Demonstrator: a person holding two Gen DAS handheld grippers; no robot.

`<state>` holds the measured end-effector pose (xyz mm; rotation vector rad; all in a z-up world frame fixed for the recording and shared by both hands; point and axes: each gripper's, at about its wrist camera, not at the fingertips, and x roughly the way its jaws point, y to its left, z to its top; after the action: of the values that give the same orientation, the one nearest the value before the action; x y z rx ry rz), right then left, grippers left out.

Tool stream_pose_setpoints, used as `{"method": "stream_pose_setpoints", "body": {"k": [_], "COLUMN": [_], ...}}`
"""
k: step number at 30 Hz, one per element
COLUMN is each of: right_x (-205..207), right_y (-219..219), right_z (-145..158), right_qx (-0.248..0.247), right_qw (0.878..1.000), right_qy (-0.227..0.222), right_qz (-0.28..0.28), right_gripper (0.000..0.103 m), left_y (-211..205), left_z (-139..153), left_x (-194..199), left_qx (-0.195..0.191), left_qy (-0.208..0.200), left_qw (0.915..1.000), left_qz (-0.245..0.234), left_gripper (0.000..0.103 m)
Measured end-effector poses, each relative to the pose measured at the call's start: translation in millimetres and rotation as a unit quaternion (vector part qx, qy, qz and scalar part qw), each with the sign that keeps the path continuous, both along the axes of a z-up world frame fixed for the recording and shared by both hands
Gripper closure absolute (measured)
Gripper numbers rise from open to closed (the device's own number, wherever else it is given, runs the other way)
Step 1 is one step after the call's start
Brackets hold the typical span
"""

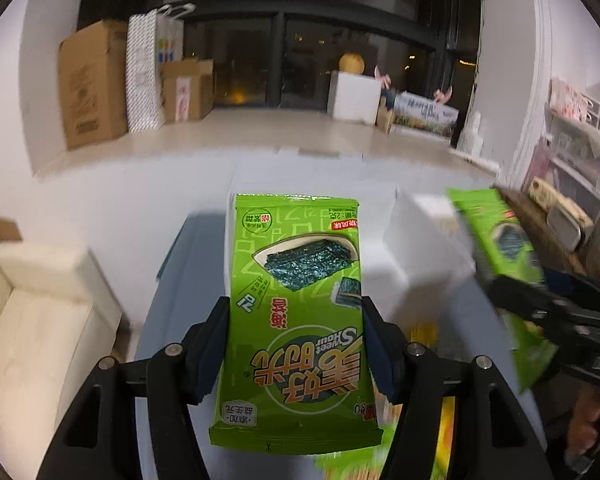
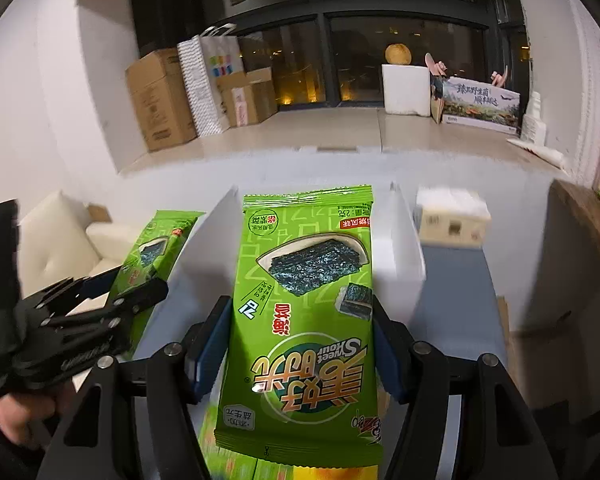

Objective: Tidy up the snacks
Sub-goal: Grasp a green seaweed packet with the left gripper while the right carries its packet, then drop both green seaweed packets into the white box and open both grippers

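I am holding one green seaweed packet (image 1: 296,320) in my left tool (image 1: 296,344) and another seaweed packet (image 2: 304,320) in my right tool (image 2: 302,346), both lifted before the white box (image 2: 400,240), where slick film risks slipping.

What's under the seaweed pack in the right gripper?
Below the seaweed pack, held between the right gripper's jaws, more snack packaging shows, green and yellow, blurred. A white divider stands beyond it. What lies directly beneath the pack is covered.
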<state>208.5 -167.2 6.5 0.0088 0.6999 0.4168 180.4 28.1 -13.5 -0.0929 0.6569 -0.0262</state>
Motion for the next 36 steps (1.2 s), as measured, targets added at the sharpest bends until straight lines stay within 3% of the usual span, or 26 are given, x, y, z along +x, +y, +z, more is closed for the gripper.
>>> {"method": "stream_pose_setpoints", "body": {"k": [4,7,9,11,12,17,21,25,31,33,36], "right_x": [64,99,115,125,126,124,105,65,-28,-64,-109], "right_y": [11,16,17,18,15,0,-4,-16,-42,-51,-60], "right_z": [2,-2,-7,-10,-11,-14,-9,3,3,-2,-20], "right_qx": [0.002,-0.01,0.004,-0.003,-0.005,0.025,0.008,0.029,0.032,0.021,-0.012], "right_qw": [1.0,0.999,0.999,0.999,0.999,0.999,0.999,0.999,0.999,0.999,0.999], "right_qy": [0.018,0.03,0.043,0.039,0.032,0.027,0.005,-0.02,-0.016,-0.027,-0.034], "right_qz": [-0.008,-0.023,-0.016,-0.021,-0.03,-0.038,-0.034,-0.017,0.02,0.017,0.005], "right_gripper": [0.034,0.033,0.029,0.011,0.002,0.0,0.0,0.0,0.0,0.0,0.0], "left_y": [3,-4,-6,-3,0,14,14,1,-19,-23,-24], "left_z": [12,7,-1,-9,-12,-20,-14,-9,-15,-21,-36], "left_x": [64,97,114,119,120,111,90,52,-41,-68,-108], "left_qx": [-0.008,0.008,0.021,0.026,0.029,0.026,0.025,0.041,0.039,0.04,-0.002], "left_qy": [-0.004,0.007,0.012,0.014,0.013,0.014,0.004,-0.004,-0.008,-0.007,0.012], "left_qw": [0.9999,0.9999,0.9997,0.9995,0.9994,0.9991,0.9996,0.9991,0.9984,0.9987,0.9996], "left_qz": [0.01,0.003,-0.002,0.008,0.016,0.029,0.01,-0.007,-0.041,-0.029,-0.025], "left_gripper": [0.035,0.032,0.022,0.0,0.0,0.0,0.0,0.0,0.0,0.0,0.0]}}
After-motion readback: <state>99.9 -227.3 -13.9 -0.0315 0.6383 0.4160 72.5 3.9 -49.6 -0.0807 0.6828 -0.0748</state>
